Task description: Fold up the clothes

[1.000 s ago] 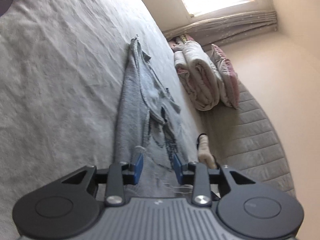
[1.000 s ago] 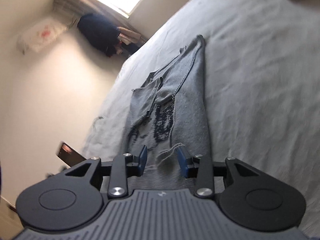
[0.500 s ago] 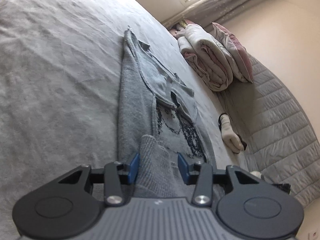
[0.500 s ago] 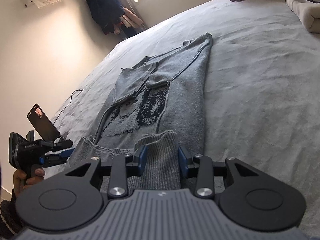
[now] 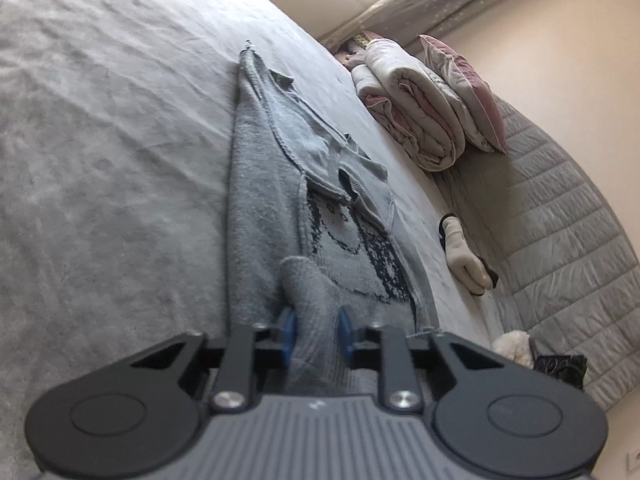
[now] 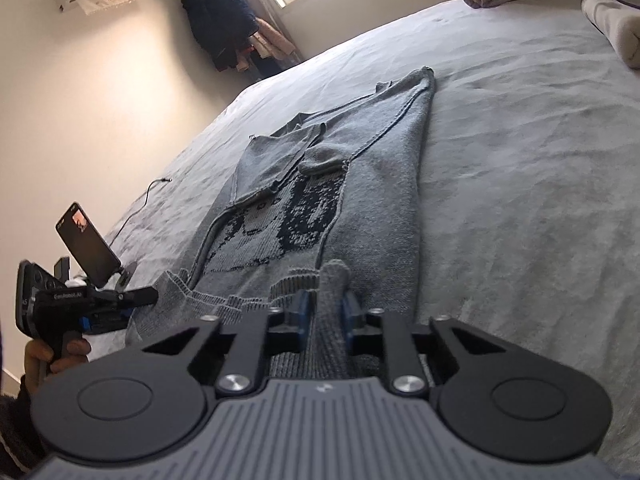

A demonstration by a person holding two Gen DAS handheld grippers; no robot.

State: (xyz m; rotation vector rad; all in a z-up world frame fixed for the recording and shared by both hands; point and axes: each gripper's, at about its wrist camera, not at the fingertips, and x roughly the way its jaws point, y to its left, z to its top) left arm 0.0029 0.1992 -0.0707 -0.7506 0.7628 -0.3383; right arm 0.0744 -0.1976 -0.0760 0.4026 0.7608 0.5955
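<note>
A grey knit sweater [image 5: 260, 208] with a dark pattern lies flat on the grey bed sheet [image 5: 100, 160], its sleeves folded in over the chest. My left gripper [image 5: 315, 330] is shut on a bunched fold of the sweater's hem, which stands up between the blue pads [image 5: 286, 332]. In the right wrist view the same sweater [image 6: 380, 184] stretches away, and my right gripper [image 6: 325, 312] is shut on another raised pinch of the hem. The left gripper [image 6: 140, 300], held by a hand [image 6: 52, 356], shows at the left with hem cloth at its tip.
A folded quilt [image 5: 416, 120] and a pillow [image 5: 468, 92] lie by the quilted headboard [image 5: 568, 240]. A white sock [image 5: 464, 256] lies beside the sweater. A phone [image 6: 86, 248] sits on the left gripper; a cable [image 6: 148, 196] crosses the sheet. Dark clothes [image 6: 220, 24] hang by the window.
Both grippers went from open around the hem to shut on it. The hem has been lifted off the sheet and now stands bunched between each pair of pads.
</note>
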